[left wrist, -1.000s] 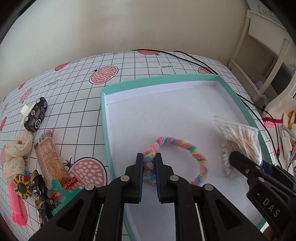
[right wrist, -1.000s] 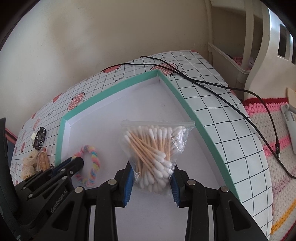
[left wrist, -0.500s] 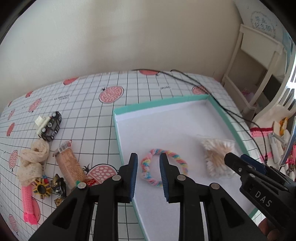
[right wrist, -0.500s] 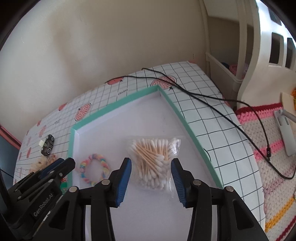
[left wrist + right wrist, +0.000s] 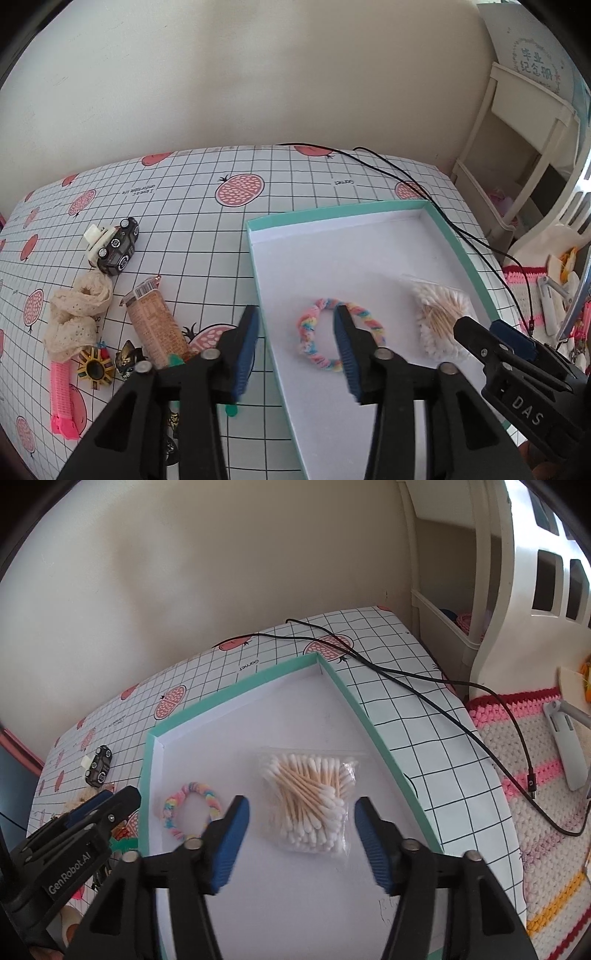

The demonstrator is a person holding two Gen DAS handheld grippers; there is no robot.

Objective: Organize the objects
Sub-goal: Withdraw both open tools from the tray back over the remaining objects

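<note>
Both my grippers, left (image 5: 295,347) and right (image 5: 301,834), have fingers spread and hold nothing, having released and backed off. Bracelet (image 5: 338,334) and cotton-swab bag (image 5: 314,805) now lie in the teal box (image 5: 384,746); next, the clutter on the desk (image 5: 184,206): snack packet (image 5: 157,326), toy car (image 5: 116,251).

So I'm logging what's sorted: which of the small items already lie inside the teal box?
Two: the pastel braided bracelet and the bag of cotton swabs, both on the floor of the teal box. The toy car, snack packet and the rest lie outside.

Fuzzy chenille bracelet (image 5: 340,334); wooden swabs (image 5: 312,805), glossy plastic bag; matt paper tray (image 5: 258,698).
</note>
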